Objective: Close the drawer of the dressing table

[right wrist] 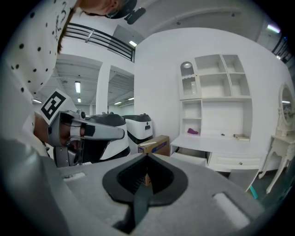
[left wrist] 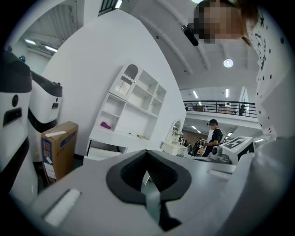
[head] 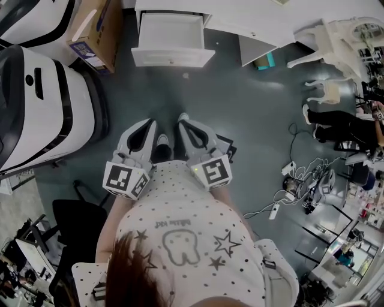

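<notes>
The white dressing table point(head: 252, 18) stands at the top of the head view, with its drawer point(head: 171, 39) pulled out over the grey floor. My left gripper point(head: 148, 124) and right gripper point(head: 182, 123) are held side by side in front of the person's chest, well short of the drawer. Both point toward it. Both are shut with nothing between the jaws. In the left gripper view the left gripper point(left wrist: 146, 153) faces the shelved table point(left wrist: 133, 108) and the open drawer point(left wrist: 99, 150). In the right gripper view the right gripper point(right wrist: 146, 157) faces the drawer point(right wrist: 190, 159) too.
A cardboard box point(head: 93, 30) and a large white-and-black machine point(head: 42, 102) stand left of the drawer. A white stool point(head: 330, 39) and a seated person in black point(head: 342, 126) are at the right. Cables point(head: 294, 186) lie on the floor, and a black chair point(head: 75, 222) stands at the lower left.
</notes>
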Demonstrator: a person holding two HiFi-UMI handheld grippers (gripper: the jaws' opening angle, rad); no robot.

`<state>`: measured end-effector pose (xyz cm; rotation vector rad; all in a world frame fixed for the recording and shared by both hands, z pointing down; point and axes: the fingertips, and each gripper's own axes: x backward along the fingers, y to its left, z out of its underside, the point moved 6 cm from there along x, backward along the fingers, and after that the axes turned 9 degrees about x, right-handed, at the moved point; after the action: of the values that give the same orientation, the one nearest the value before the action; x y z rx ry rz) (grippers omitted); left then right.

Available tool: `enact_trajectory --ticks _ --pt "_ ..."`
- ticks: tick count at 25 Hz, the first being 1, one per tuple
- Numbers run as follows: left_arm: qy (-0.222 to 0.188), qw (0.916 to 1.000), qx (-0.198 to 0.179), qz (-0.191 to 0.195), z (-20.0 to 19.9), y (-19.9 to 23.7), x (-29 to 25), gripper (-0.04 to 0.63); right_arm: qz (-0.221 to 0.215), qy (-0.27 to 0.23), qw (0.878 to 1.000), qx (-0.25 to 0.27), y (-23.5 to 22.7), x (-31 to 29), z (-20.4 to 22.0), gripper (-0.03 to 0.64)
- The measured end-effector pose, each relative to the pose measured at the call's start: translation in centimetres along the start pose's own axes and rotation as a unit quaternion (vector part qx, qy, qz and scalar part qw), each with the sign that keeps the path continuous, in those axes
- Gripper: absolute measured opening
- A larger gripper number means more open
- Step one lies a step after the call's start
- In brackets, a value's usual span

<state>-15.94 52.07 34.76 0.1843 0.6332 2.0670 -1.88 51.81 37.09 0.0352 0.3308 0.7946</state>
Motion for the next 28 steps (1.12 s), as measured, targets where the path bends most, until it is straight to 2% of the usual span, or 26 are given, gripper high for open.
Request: enact_trajectory --ticks 5,12,18,28 --pt "-0.002 0.9998 0.019 -0.01 -0.4 0.2 -2.0 -0.006 -0.026 0.009 1.0 0.012 -1.6 -1.0 -0.5 0.002" --pt "-0.019 0.9995 0.019 -0.016 -0.5 0.6 -6.3 -0.005 -0.054 0.004 0.998 0.029 -5.8 -2.9 -0.5 0.003" --pt "-0.029 0.9991 0.021 -0.022 -1.9 -0.2 -10.6 -0.002 -0.052 -0.005 0.999 0.014 -10.8 -3.6 -0.1 0.003" --pt "-0.049 0.9978 0.016 -0.041 -2.1 -1.2 -16.6 -0.002 -0.052 -0.013 0.998 0.014 -17.7 -4.3 0.9 0.003"
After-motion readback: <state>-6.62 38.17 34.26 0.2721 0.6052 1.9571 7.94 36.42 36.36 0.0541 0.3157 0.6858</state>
